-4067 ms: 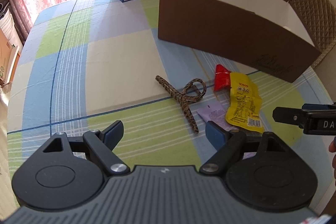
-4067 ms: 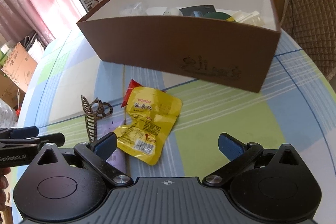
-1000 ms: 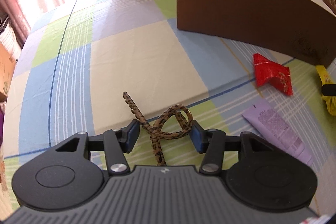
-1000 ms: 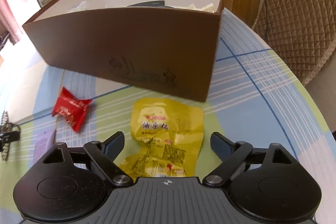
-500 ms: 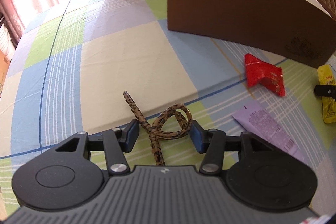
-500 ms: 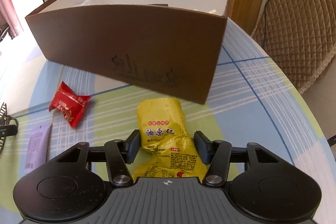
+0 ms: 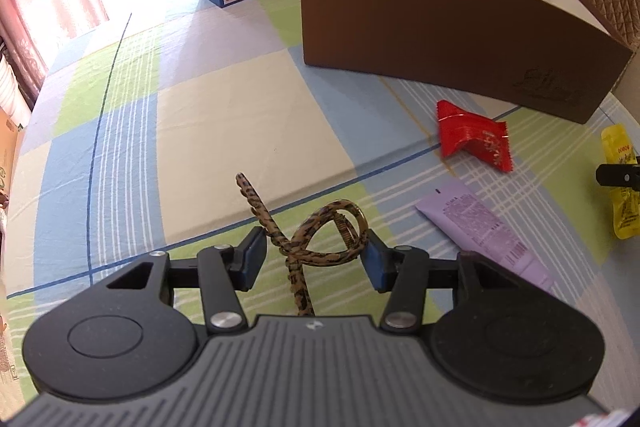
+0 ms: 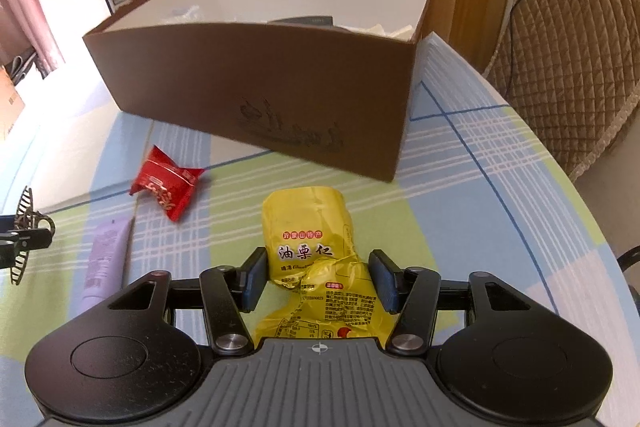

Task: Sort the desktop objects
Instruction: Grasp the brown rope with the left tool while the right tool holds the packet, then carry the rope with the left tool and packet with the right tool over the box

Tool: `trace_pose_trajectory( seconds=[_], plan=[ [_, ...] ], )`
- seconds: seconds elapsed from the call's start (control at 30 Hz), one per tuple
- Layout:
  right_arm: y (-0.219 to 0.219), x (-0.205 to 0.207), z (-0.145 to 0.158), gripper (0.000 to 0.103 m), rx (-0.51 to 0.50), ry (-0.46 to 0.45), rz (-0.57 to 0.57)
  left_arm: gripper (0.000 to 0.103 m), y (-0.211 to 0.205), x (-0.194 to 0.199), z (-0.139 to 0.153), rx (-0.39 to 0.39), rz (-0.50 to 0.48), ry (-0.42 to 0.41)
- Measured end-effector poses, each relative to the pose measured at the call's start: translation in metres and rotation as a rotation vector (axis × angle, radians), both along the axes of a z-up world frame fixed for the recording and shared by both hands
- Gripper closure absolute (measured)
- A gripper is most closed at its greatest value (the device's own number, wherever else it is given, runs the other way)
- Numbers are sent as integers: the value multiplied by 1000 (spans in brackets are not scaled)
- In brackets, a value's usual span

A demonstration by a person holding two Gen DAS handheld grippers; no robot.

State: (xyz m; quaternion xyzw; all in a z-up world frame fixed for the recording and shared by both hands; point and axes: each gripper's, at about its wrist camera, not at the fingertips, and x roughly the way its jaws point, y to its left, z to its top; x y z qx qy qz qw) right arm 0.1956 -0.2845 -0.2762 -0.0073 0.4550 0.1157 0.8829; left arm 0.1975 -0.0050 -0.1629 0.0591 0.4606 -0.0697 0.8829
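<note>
Left wrist: our left gripper (image 7: 312, 261) has its fingers clamped on the leopard-print hair claw clip (image 7: 308, 239), apparently lifted off the checked-cloth surface (image 7: 224, 115). Red snack wrapper (image 7: 472, 141) and purple sachet (image 7: 484, 231) are unsorted.

Right wrist: our right gripper (image 8: 318, 281) pinches the crumpled yellow chestnut snack bag (image 8: 316, 259). Open brown cardboard box (image 8: 256, 99) already holds items. We judge four left to drop in.

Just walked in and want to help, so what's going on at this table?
A person is sorting loose items into the brown box. The left gripper grips a leopard-print hair clip; the right gripper grips a yellow snack pouch. A red packet and purple tube lie on the table.
</note>
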Motion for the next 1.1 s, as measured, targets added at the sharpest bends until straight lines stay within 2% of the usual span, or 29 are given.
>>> trace_pose_trajectory(
  seconds=[0.37, 0.63, 0.83, 1.1],
  plan=[
    [-2, -12, 28, 51, 48, -27, 43, 57, -6, -10, 25, -25, -17, -49],
    [-9, -8, 53, 51, 77, -65, 79, 57, -14, -4, 53, -40, -52, -101],
    [-14, 7, 77, 51, 101, -110, 111, 57, -26, 16, 79, -71, -74, -140],
    [-25, 44, 109, 51, 137, -172, 144, 57, -56, 63, 114, -83, -111, -204]
  ],
)
